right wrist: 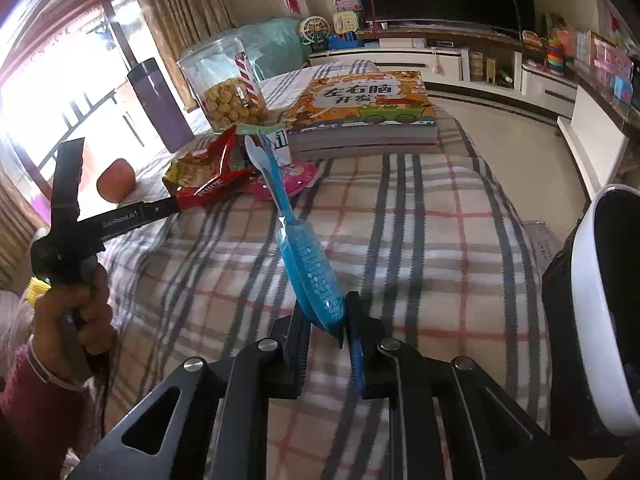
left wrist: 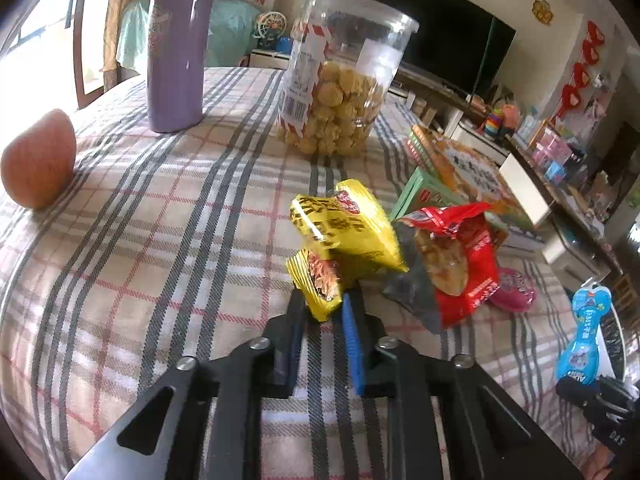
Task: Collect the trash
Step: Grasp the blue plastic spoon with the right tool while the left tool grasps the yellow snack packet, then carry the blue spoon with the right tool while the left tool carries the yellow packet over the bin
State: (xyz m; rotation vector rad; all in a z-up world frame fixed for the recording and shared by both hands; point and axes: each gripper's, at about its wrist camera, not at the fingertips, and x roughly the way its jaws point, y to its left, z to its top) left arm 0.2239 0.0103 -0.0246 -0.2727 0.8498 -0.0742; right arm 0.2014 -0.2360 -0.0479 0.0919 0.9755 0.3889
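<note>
The table [left wrist: 140, 220] is being covered by a plaid cloth. At its middle, a crumpled yellow snack wrapper [left wrist: 340, 240] is being pinched narrowly by the left tongs [left wrist: 320, 308], beside a red snack bag [left wrist: 460, 256]. Nearer the table's edge, a blue plastic package [right wrist: 312, 276] is being gripped by the right tongs [right wrist: 326, 320], held above the cloth.

Two close wrist views, shared tablecloth [left wrist: 160, 240]

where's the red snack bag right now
In the left wrist view the red snack bag lies on the plaid tablecloth, right of centre, touching the yellow wrapper, with the pink packet just right and the book behind.
</note>
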